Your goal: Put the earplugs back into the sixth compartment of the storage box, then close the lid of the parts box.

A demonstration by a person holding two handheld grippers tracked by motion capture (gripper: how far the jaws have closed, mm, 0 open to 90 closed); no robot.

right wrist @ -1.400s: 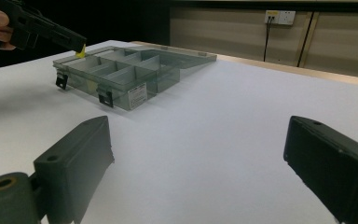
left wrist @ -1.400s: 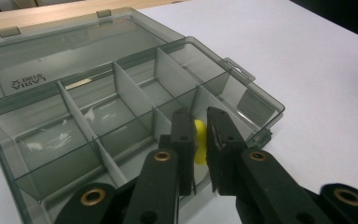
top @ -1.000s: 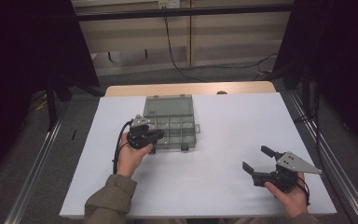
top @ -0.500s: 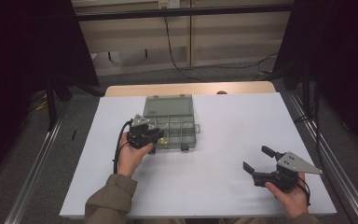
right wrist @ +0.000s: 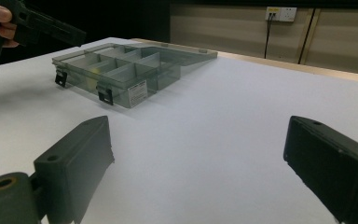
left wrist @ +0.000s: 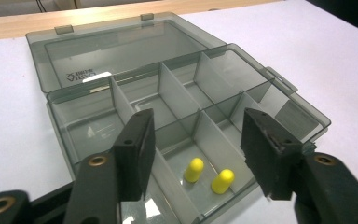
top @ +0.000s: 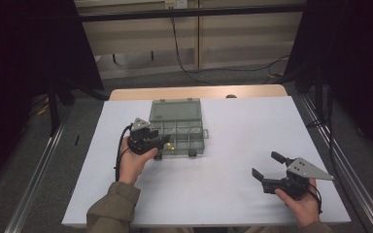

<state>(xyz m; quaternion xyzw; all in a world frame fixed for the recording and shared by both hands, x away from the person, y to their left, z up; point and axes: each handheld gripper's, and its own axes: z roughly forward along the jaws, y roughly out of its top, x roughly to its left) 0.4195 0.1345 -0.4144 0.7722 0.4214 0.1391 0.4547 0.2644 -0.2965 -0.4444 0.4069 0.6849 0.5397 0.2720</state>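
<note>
Left gripper [left wrist: 196, 154] fingers wide, empty, over clear grey compartment box [top: 176, 127] | 2 yellow foam earplugs [left wrist: 208, 175] below: descend straight, centre 1 | right gripper [top: 271, 171] gaping, idle on white surface [top: 233, 145]

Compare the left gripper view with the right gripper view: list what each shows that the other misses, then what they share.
Left gripper view alone: two yellow pieces lying in a near compartment, and raised lettering on the open lid.

Right gripper view alone: the box's two front latches, a white label on its side, a wall socket, and the left tool by the box.

Both: the open compartment box on the white table.
</note>
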